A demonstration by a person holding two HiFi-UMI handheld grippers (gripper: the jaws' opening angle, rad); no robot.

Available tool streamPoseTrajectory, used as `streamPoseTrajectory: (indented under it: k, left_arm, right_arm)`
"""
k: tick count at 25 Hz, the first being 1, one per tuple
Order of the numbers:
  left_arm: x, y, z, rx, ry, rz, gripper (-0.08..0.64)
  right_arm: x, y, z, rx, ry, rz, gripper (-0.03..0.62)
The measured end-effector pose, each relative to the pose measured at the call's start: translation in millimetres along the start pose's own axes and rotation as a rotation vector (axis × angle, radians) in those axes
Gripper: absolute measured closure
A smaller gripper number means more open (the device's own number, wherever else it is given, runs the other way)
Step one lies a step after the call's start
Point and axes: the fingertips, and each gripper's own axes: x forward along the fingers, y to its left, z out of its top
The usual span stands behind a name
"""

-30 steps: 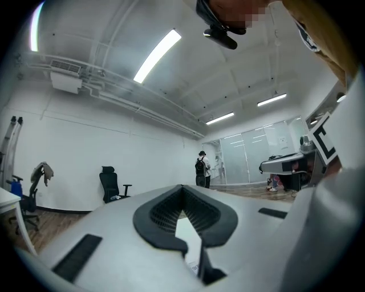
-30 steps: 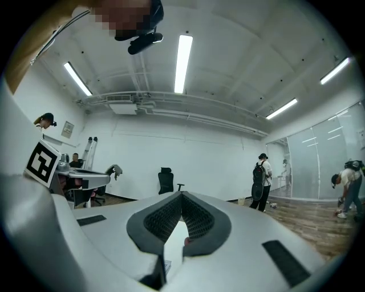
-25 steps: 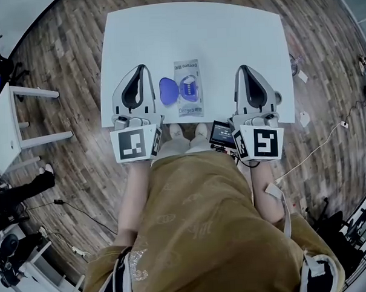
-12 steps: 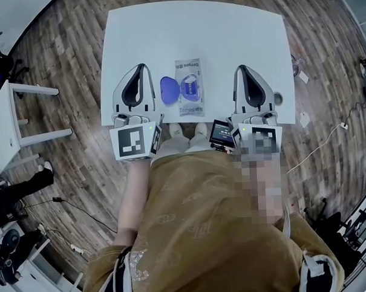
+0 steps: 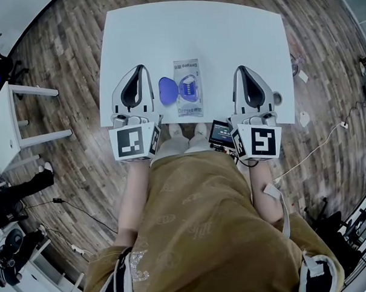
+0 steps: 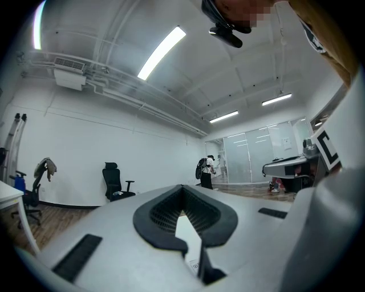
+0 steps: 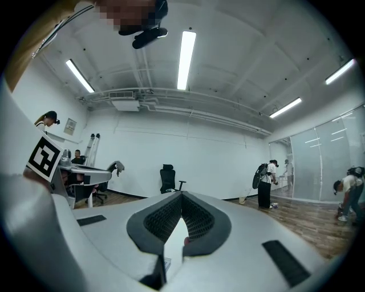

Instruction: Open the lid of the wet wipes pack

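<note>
Nothing moved this past second. Clear rectangular wet wipes pack (image 5: pixel 188 87) lies on white desk (image 5: pixel 226 31), blue oval lid (image 5: pixel 166 91) flipped open leftward. Left tongs (image 5: pixel 141 69) and right tongs (image 5: pixel 243 69) parked either side, closed, empty. Looks done.

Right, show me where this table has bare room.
The far half of the table, beyond the wipes pack, is bare, as is the strip between the pack and the right gripper. Crowded: the open lid nearly fills the gap to the left gripper.
</note>
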Motion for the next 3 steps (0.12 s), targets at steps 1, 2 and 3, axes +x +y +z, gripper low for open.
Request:
streamPoseTrajectory:
  k: [1,2,3]
  left_arm:
    - [0.6,-0.3,-0.6,-0.001,0.001,0.000,0.558]
    - [1.2,-0.7,-1.3,-0.001,0.002,0.000,0.558]
    - [1.7,-1.0,-2.1,-0.002,0.004,-0.001,0.558]
  right_arm:
    - [0.4,-0.4,-0.6,-0.001,0.000,0.001,0.584]
    - [0.6,-0.8,-1.4,0.000,0.001,0.002,0.584]
    - [0.8,-1.3,-2.3,0.001,0.002,0.002,0.584]
